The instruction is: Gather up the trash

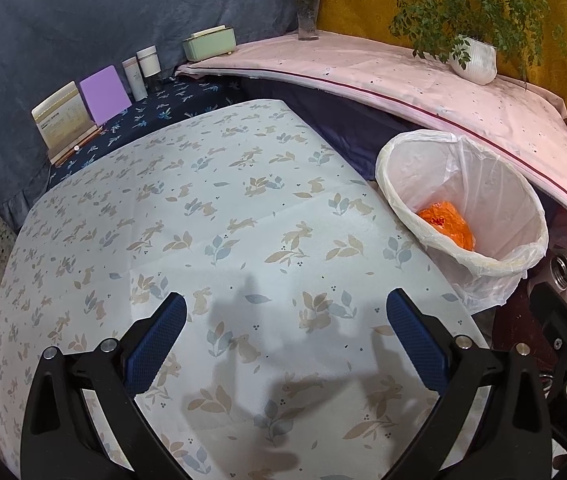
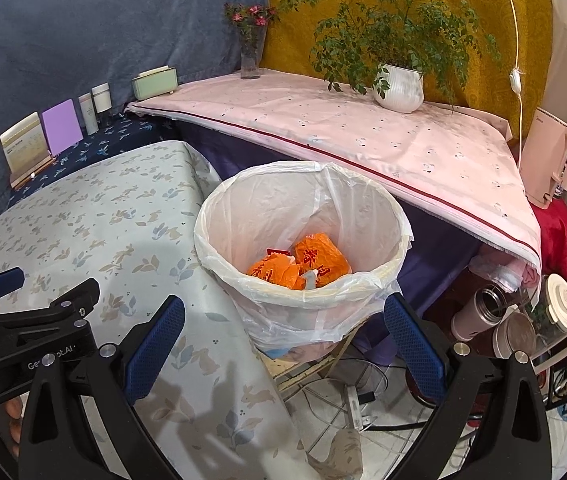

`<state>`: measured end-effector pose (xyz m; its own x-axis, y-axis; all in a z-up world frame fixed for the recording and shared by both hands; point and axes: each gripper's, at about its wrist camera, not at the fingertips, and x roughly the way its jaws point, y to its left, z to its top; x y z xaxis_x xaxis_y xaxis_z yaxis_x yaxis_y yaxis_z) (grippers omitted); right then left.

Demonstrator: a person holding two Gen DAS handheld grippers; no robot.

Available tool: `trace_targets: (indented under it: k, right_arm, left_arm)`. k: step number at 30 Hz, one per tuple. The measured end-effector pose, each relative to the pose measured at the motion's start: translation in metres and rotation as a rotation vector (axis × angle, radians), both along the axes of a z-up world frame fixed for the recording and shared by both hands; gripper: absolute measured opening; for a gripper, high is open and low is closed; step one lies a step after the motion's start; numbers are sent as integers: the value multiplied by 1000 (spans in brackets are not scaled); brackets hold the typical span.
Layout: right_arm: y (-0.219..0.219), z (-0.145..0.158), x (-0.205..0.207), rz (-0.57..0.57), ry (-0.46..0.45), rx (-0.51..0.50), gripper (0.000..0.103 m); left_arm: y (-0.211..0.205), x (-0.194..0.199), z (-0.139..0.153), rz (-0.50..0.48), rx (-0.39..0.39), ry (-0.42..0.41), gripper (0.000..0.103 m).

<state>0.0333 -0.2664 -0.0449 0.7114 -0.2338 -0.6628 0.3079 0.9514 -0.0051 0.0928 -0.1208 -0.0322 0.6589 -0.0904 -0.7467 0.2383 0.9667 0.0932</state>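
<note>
The trash, crumpled orange wrappers [image 2: 303, 266] with red print, lies at the bottom of the bin [image 2: 303, 240], which carries a translucent white liner folded over its rim. A small pale scrap sits among the wrappers; what it is cannot be made out. In the left wrist view only part of the orange wrappers [image 1: 449, 224] shows past the near rim of the bin [image 1: 459, 208].

The bin stands just beside the right edge of the worktop [image 2: 95, 216], which is covered with a pale cloth printed with rabbits and leaves.

The right gripper [image 2: 283, 346] hovers near the bin, its blue-padded fingers [image 2: 155, 344] spread wide with nothing between them. The left gripper [image 1: 285, 344] is above the worktop [image 1: 219, 220], its fingers [image 1: 155, 344] likewise spread apart and holding nothing.

Behind the bin, a shelf under a pink cloth [image 2: 363, 136] carries a potted plant in a white ribbed pot [image 2: 399, 88], a glass vase of red flowers [image 2: 250, 52] and a pale green box [image 2: 154, 82]. Beyond the worktop's far edge stand a purple card [image 2: 61, 127], a desk calendar [image 2: 25, 148] and two white bottles [image 2: 95, 106].

To the right of the bin, lower down, are a steel flask [image 2: 479, 310] and a glass jug [image 2: 539, 320].
</note>
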Motion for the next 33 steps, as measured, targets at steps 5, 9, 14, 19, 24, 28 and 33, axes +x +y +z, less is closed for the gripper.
trace_targets:
  k: [5,9,14,19,24,28,33]
  right_arm:
    - [0,-3,2,-3,5,0,96]
    - [0,-4,2,-4,8,1,96]
    - [0,-4,3,-3,9,3,96]
    - [0,-2,3,-3,3,3,96]
    - [-1,-1,4,-4,-1,5,96]
    - [-2,-1,4,-7,-4,6,96]
    - [-4,0,5,-13,-10,8,96]
  left_arm:
    - [0,0,-1,-4,-1,1,96]
    - [-1,0,-2,-4,-1,4,96]
    - [-1,1,-2,-5,1,1,96]
    - [-2,1,-2,-6,1,0,96]
    - [-3,1,0,-10,-2,-6,96]
    - [-4,2,0,-12,0,-6,96]
    - [-6,2,-1,-45,-16,1,96]
